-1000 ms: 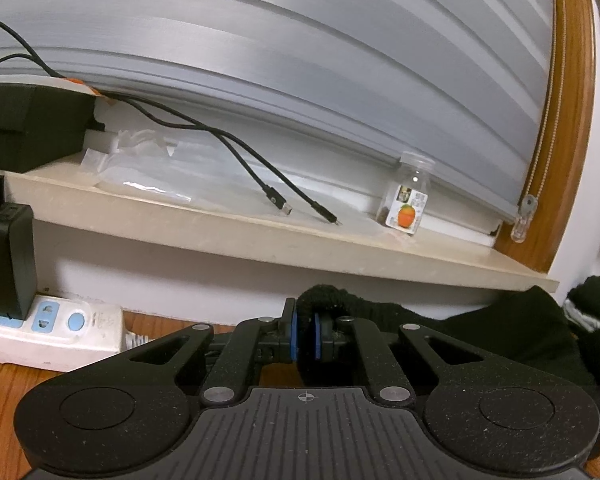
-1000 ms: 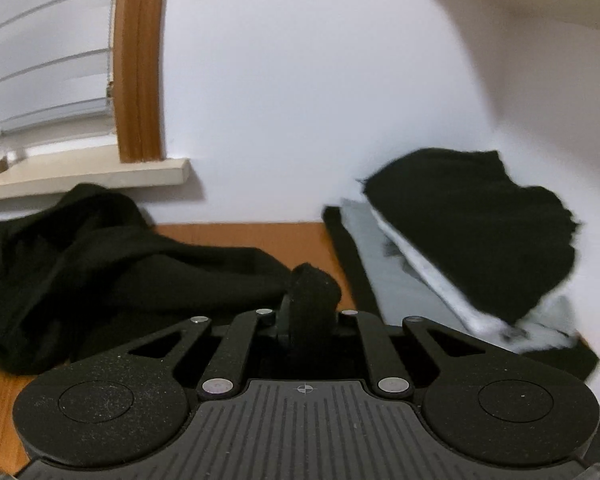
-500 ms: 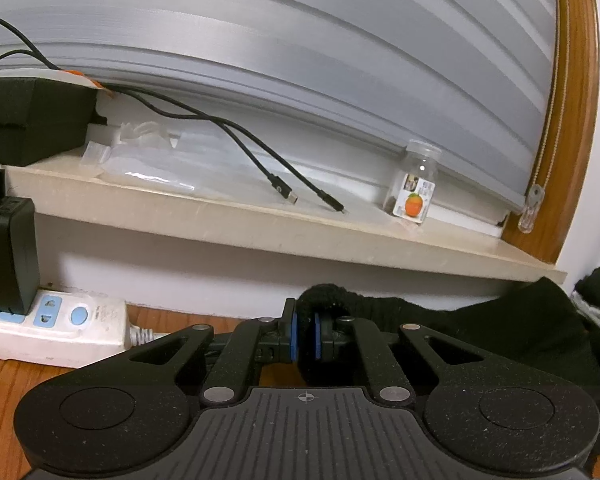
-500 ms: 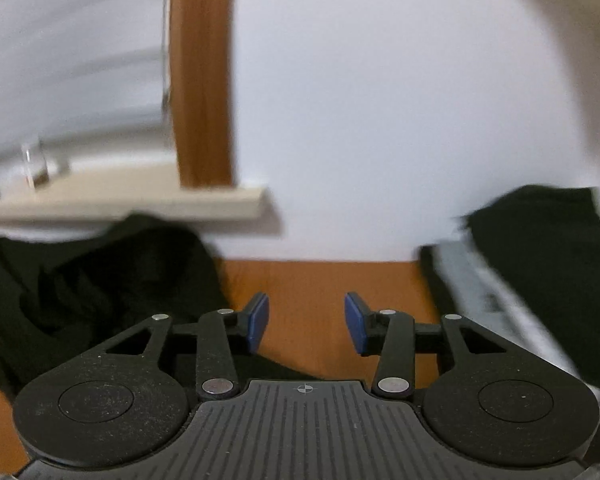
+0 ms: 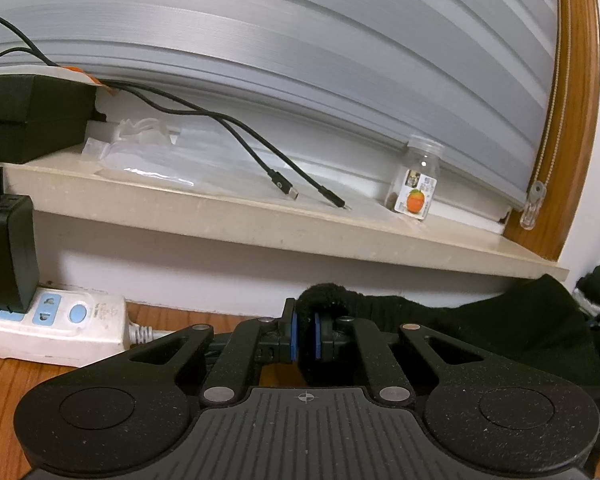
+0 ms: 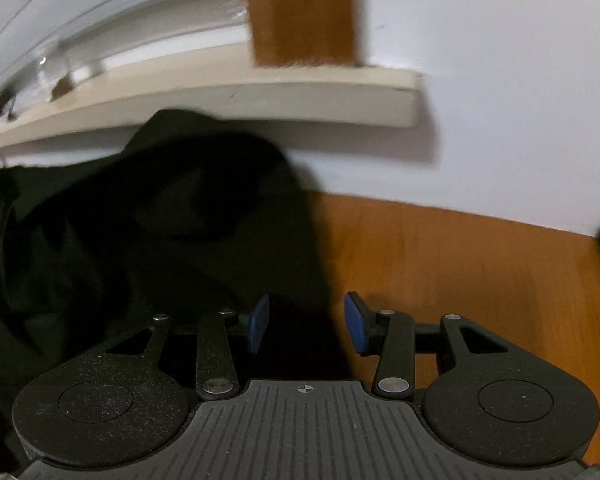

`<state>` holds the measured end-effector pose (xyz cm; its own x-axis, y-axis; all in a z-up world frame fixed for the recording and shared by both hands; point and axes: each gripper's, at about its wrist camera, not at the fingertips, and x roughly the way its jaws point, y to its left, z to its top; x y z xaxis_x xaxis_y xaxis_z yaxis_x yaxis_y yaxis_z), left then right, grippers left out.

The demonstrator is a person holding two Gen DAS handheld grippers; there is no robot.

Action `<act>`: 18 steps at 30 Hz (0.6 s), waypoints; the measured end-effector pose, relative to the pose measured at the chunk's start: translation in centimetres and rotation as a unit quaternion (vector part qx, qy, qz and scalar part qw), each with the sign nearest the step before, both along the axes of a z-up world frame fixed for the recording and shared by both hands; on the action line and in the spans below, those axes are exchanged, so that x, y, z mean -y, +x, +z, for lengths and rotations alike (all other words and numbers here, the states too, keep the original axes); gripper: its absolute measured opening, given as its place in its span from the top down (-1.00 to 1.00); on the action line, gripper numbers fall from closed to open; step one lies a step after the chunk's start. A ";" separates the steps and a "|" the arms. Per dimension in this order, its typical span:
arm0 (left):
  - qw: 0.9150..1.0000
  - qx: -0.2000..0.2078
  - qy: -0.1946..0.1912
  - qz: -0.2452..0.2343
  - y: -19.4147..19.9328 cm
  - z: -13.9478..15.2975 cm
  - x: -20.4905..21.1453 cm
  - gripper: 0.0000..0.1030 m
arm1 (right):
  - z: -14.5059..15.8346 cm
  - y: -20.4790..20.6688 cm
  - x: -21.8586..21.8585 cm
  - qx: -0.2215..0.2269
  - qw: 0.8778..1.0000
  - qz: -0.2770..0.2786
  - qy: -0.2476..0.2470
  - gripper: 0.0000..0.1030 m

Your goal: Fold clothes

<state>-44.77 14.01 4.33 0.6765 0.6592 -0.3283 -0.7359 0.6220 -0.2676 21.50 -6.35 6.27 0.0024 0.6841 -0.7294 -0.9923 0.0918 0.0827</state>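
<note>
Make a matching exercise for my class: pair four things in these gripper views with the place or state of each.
Things
1. left gripper
2. right gripper
3. small clear plastic bottle with an orange label
4. white power strip

Places or states
A. open
B. standing on the beige windowsill
C. shut on the black knitted garment
D. lying on the wooden table

Pairs: 1-C, 2-A, 3-B, 4-D

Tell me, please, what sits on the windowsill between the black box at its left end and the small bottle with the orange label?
In the left wrist view, between the black box and the bottle lie clear plastic bags and two loose black cable ends.
</note>
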 end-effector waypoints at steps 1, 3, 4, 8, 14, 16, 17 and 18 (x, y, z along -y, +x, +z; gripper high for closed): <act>1.000 -0.001 0.001 -0.002 0.0 0.0 0.0 0.85 | -0.1 -0.1 0.0 -0.003 1.000 0.003 -0.001 0.18; 1.000 -0.001 0.004 -0.003 0.0 0.0 0.1 0.85 | -0.4 -0.4 0.1 -0.009 1.000 0.009 -0.003 0.32; 1.000 0.001 0.006 -0.005 0.0 0.1 0.2 0.85 | -0.5 -0.6 0.2 -0.012 1.000 0.012 -0.004 0.48; 0.999 0.026 0.035 -0.008 -0.5 0.8 1.2 0.85 | -0.2 -1.9 0.7 0.011 1.000 0.015 0.003 0.88; 0.997 0.065 0.042 -0.003 -1.7 3.0 2.7 0.86 | 5.0 -3.3 2.8 0.113 0.992 -0.017 0.058 0.90; 0.997 0.071 0.043 -0.004 -2.4 3.9 3.3 0.86 | 7.2 -3.5 3.5 0.146 0.986 -0.031 0.079 0.90; 0.996 0.077 0.045 -0.003 -3.1 4.5 3.7 0.86 | 8.3 -3.6 3.9 0.162 0.982 -0.038 0.089 0.90; 0.995 0.084 0.047 -0.002 -3.7 5.1 4.0 0.86 | 9.4 -3.7 4.3 0.178 0.978 -0.045 0.099 0.90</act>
<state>-48.51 10.05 9.48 0.7199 0.6783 -0.1473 -0.6826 0.6534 -0.3272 17.77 -10.64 15.67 0.2993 0.7971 -0.5244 -0.9500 0.1977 -0.2416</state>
